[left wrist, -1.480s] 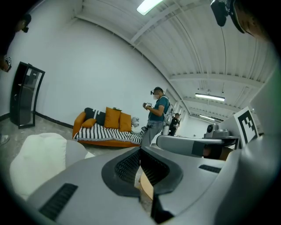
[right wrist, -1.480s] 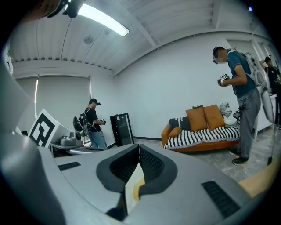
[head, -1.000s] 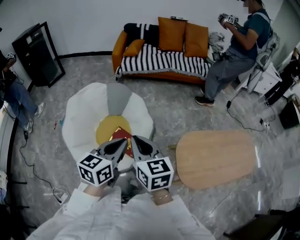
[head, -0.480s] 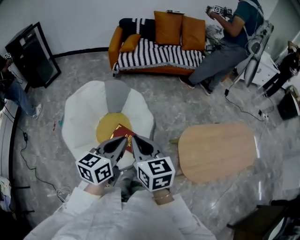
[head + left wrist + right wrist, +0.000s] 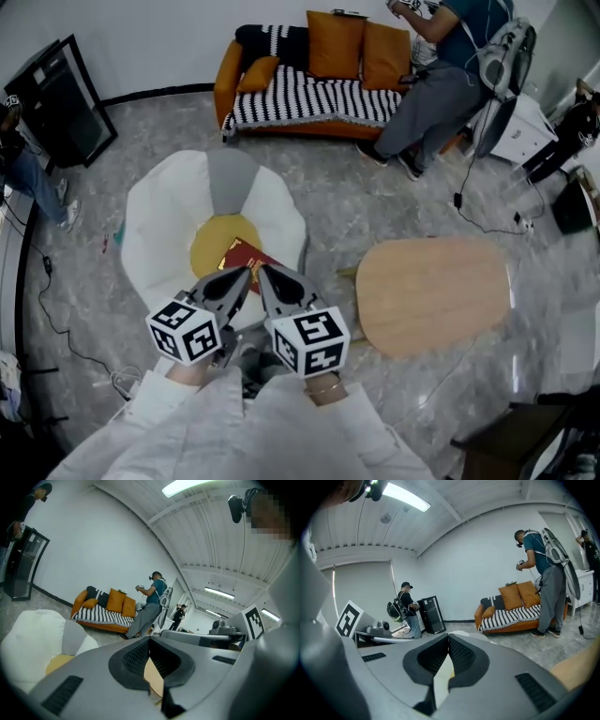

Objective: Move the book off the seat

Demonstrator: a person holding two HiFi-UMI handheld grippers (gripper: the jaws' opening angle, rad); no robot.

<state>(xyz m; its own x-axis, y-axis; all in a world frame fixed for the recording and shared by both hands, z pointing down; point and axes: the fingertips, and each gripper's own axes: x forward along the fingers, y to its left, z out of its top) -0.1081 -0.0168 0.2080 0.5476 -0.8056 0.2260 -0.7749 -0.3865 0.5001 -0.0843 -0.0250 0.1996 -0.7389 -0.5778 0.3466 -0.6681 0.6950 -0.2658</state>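
Note:
A red book (image 5: 246,253) lies on the yellow seat cushion (image 5: 214,246) of a white petal-shaped chair (image 5: 164,220). My left gripper (image 5: 244,273) and right gripper (image 5: 263,271) hover side by side over the seat's front edge, their tips just at the book's near corner. Each has its jaws shut with nothing between them, as also seen for the left gripper (image 5: 150,640) and right gripper (image 5: 449,638) in their own views. I cannot tell whether a tip touches the book. Neither gripper view shows the book.
A low oval wooden table (image 5: 431,295) stands right of the chair. At the back is an orange sofa (image 5: 314,89) with a striped throw, and a person (image 5: 441,70) beside it. A black cabinet (image 5: 56,103) and another person (image 5: 19,169) are at the left. Cables run across the floor.
The person at the back right has moved left, closer to the sofa. Both grippers stay shut and close together near the book's near corner, with only a slight shift.

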